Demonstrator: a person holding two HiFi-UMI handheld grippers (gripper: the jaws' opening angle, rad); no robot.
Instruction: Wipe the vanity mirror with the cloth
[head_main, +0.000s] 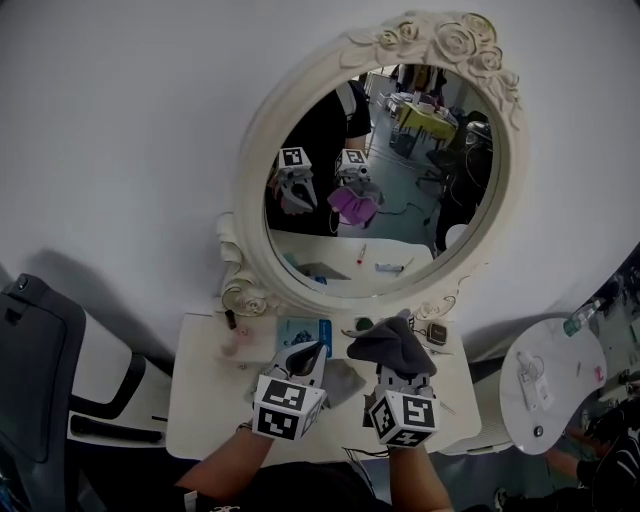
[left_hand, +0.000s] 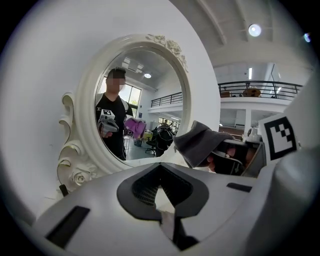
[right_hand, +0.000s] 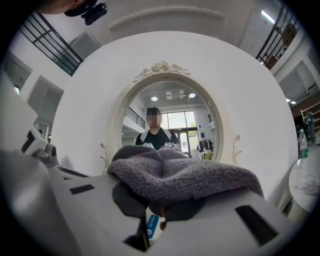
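Note:
The oval vanity mirror (head_main: 390, 170) in its white carved frame (head_main: 250, 170) stands at the back of the white vanity table (head_main: 200, 400). My right gripper (head_main: 396, 362) is shut on a grey fluffy cloth (head_main: 390, 342), held low over the table in front of the mirror's lower edge and apart from the glass. In the right gripper view the cloth (right_hand: 185, 175) drapes over the jaws (right_hand: 160, 202), with the mirror (right_hand: 170, 115) straight ahead. My left gripper (head_main: 306, 356) hangs beside it, shut and empty. In the left gripper view (left_hand: 161, 192), the mirror (left_hand: 145, 100) is at left and the cloth (left_hand: 200, 142) at right.
Small items lie on the table under the mirror: a blue-labelled packet (head_main: 305, 333), a small dark bottle (head_main: 229, 319), a square box (head_main: 437, 333) and a grey patch (head_main: 345, 382). A dark chair (head_main: 35, 390) stands at left. A round white side table (head_main: 555, 385) with a bottle (head_main: 585, 317) is at right.

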